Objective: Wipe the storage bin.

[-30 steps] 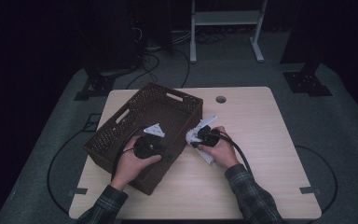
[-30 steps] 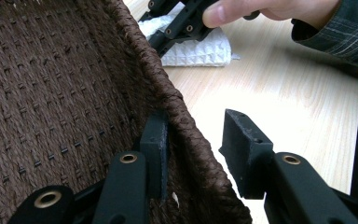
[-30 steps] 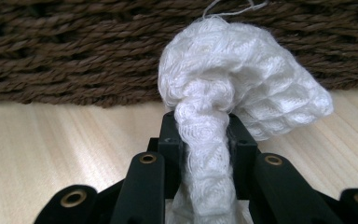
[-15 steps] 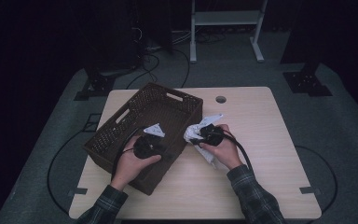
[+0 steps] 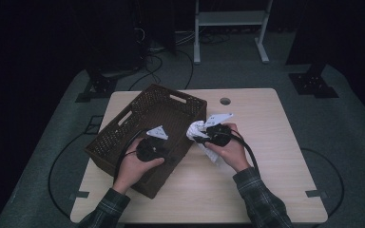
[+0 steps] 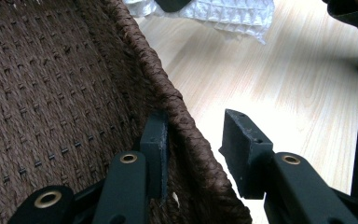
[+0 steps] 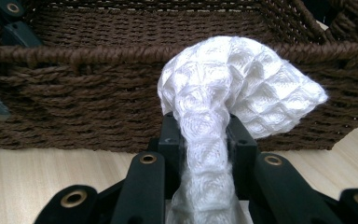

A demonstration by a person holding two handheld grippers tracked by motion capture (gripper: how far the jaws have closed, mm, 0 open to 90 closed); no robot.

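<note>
Holding the white waffle cloth [image 7: 223,98] pinched tight between its jaws, your right gripper [image 5: 208,138] hangs just outside the near wall of the woven basket [image 5: 138,128], with the cloth bunched above the jaws and a tail trailing down behind them toward the bench [image 5: 275,142]. Your left gripper [image 6: 193,140] straddles the basket's rim [image 6: 177,107]: one jaw lies against the inside of the wall, while the other stands clear on the outside, so the jaws are parted and steady the basket rather than clamp it. From here, the likeliest trouble is the hanging tail. If you carry the cloth forward over the rim too low, the tail can catch on the rough weave and drag out of the grip, or drape over the wall, half in and half out. Since the left gripper only rests on the rim, a snag could also shove the basket away from you across the bench. Watch your two grippers as well; they sit near each other, and a hasty swing toward the left one could knock it off the rim. Releasing before the bunch is past the wall would drop it on the bench.
</note>
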